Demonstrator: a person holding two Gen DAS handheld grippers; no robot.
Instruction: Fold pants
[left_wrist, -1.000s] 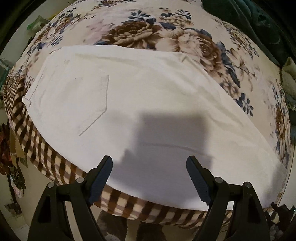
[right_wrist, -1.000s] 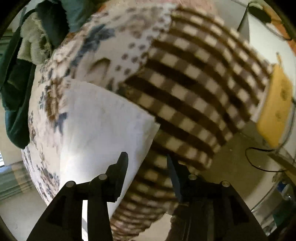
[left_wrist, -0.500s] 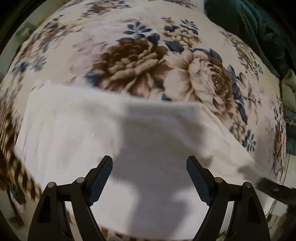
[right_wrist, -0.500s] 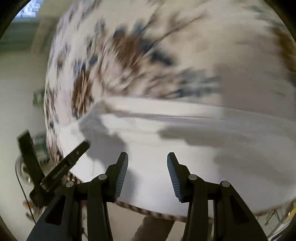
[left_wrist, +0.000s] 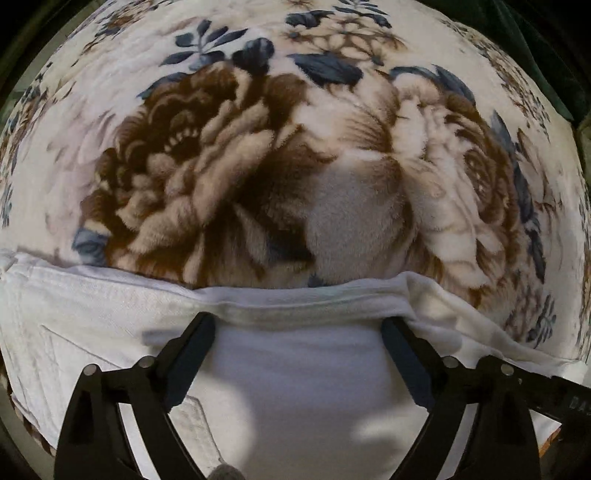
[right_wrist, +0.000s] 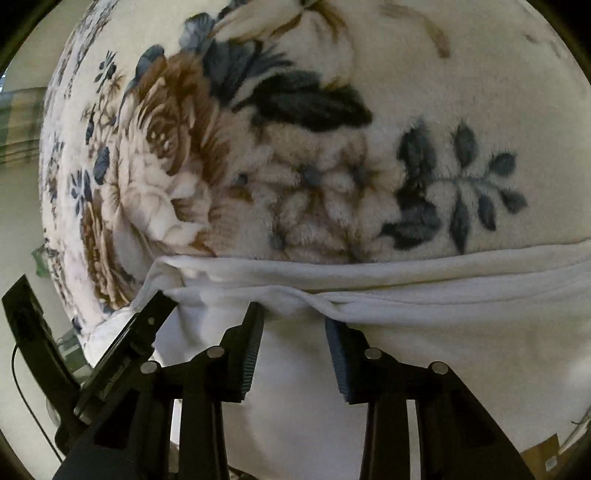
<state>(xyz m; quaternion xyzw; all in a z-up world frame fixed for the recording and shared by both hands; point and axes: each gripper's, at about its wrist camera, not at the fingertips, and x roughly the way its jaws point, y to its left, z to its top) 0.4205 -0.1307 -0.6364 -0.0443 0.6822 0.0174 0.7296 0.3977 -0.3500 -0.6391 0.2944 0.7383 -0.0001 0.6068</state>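
White pants (left_wrist: 295, 387) lie flat on a floral plush blanket (left_wrist: 258, 166). Their far folded edge runs across the left wrist view just beyond my fingertips. My left gripper (left_wrist: 299, 325) is open, low over the pants, with its tips at that far edge. A back pocket seam (left_wrist: 74, 350) shows at the left. In the right wrist view the pants (right_wrist: 443, 350) fill the lower half and their far edge is layered and wrinkled. My right gripper (right_wrist: 293, 317) is open, with its tips at that edge. The left gripper's body (right_wrist: 122, 362) shows at the lower left there.
The floral blanket (right_wrist: 332, 147) stretches beyond the pants in both views. Dark green fabric (left_wrist: 546, 55) lies at the far right corner of the left wrist view. A pale wall and floor (right_wrist: 22, 203) show at the left of the right wrist view.
Both grippers have moved forward and down over the pants to the far edge. The right gripper has swung round from the striped side of the bed. Both stay open.
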